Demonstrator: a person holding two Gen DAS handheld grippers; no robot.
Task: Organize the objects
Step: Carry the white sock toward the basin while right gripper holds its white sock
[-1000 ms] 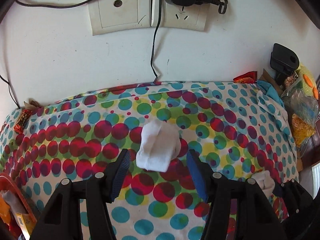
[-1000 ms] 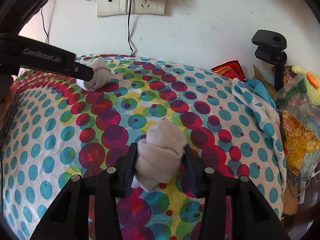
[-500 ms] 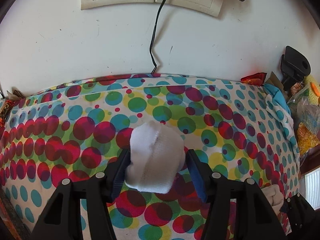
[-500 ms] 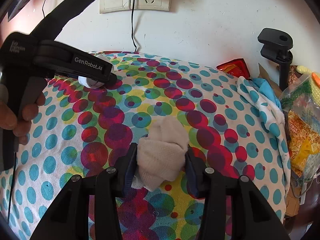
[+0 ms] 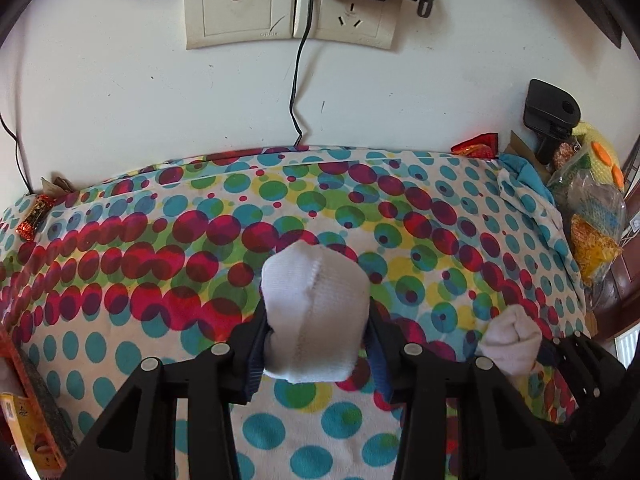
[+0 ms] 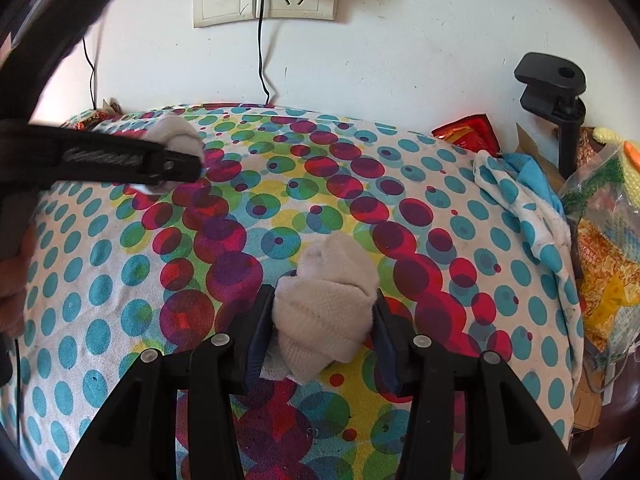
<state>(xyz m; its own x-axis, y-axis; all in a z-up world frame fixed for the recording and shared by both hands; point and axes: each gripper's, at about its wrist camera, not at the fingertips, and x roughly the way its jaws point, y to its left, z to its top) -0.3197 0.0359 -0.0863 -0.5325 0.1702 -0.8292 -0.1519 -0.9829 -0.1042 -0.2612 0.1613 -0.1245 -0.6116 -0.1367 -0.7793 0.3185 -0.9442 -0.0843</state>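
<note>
Though rolled, white sock bundle point(image 5: 316, 316)

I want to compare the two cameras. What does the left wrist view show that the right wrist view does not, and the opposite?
Only the left wrist view: the left gripper from behind, jaws just closed on the white sock roll, and an orange box at its left edge.
Only the right wrist view: the person's hand holding the left gripper from the side.
Both: the beige sock roll in the right gripper, the dotted cloth, the wall sockets.
</note>
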